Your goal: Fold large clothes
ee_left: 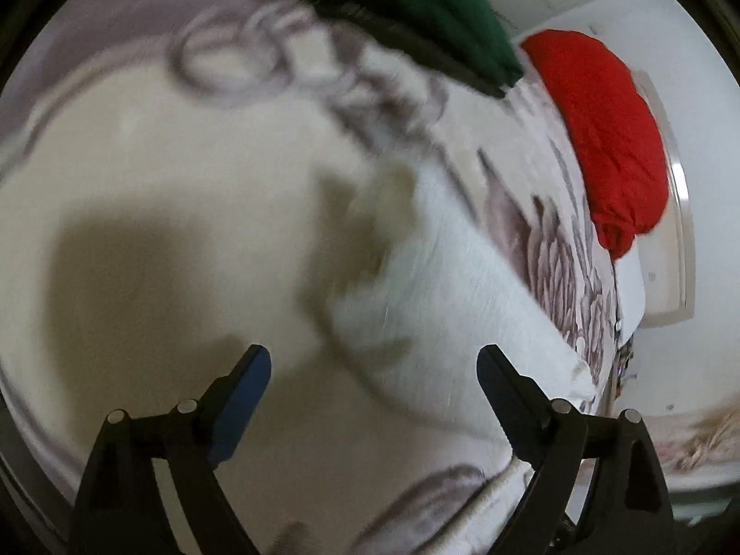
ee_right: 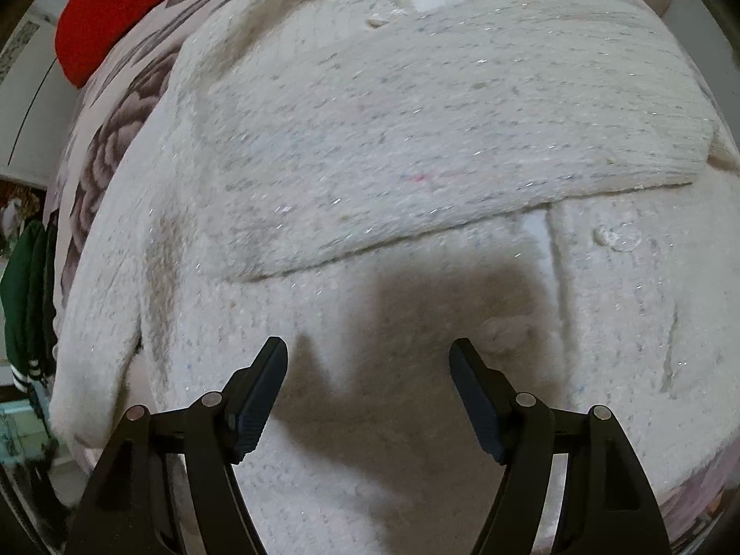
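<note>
White knit cardigan (ee_right: 393, 138) spread flat on floral bedspread (ee_left: 545, 240), one panel folded over, fold edge crossing left-to-right just ahead of right tongs (ee_right: 367, 365). Right tongs nearer, gaping wide, holding nothing. Left tongs (ee_left: 374, 370) likewise spread and empty, view blurred, probably over bare bedspread. Red garment (ee_left: 610, 138) and green garment (ee_left: 444, 9) beyond.
</note>
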